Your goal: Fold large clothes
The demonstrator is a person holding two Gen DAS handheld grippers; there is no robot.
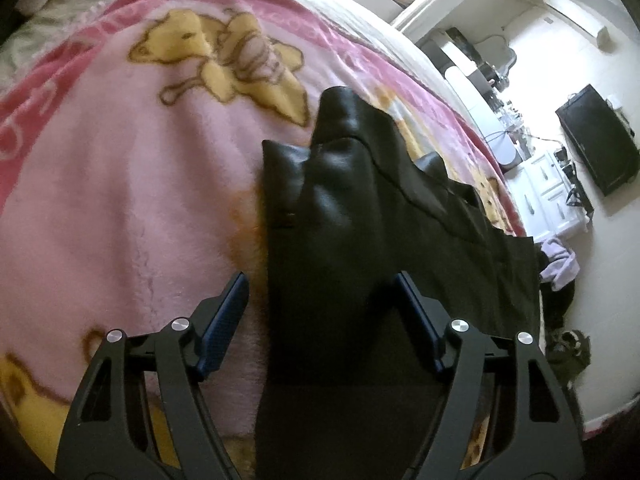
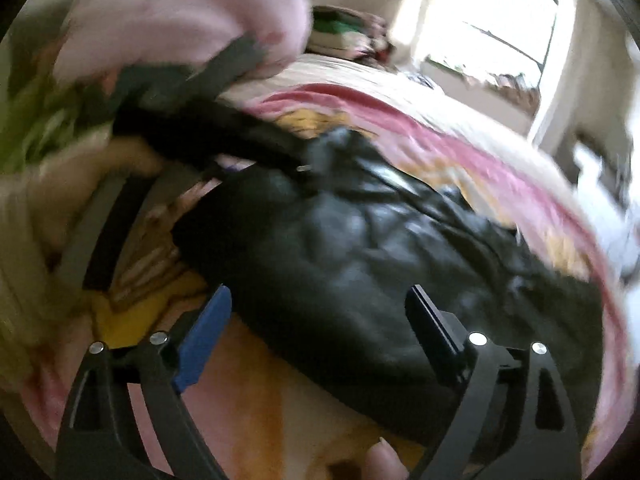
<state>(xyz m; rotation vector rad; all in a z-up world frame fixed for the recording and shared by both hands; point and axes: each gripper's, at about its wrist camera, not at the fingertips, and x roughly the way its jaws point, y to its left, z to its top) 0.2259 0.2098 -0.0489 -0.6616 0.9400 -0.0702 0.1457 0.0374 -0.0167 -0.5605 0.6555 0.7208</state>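
A black leather-like garment (image 1: 344, 208) lies on a pink blanket with yellow bear prints (image 1: 120, 184). My left gripper (image 1: 322, 300) is open, its blue-padded fingers (image 1: 224, 320) on either side of the garment's near end, just above it. In the right wrist view the same black garment (image 2: 360, 264) lies crumpled across the blanket (image 2: 256, 400). My right gripper (image 2: 320, 328) is open over its near edge. The left gripper (image 2: 208, 128) shows blurred at the upper left, over the garment's far end, with the person's hand (image 2: 52, 208) behind it.
The bed edge (image 1: 460, 92) runs along the right. Beyond it stand a white dresser (image 1: 548, 188), a dark screen on the wall (image 1: 600, 140) and clothes on the floor (image 1: 560, 260). A bright window (image 2: 500, 28) and piled clothes (image 2: 344, 36) lie beyond the bed.
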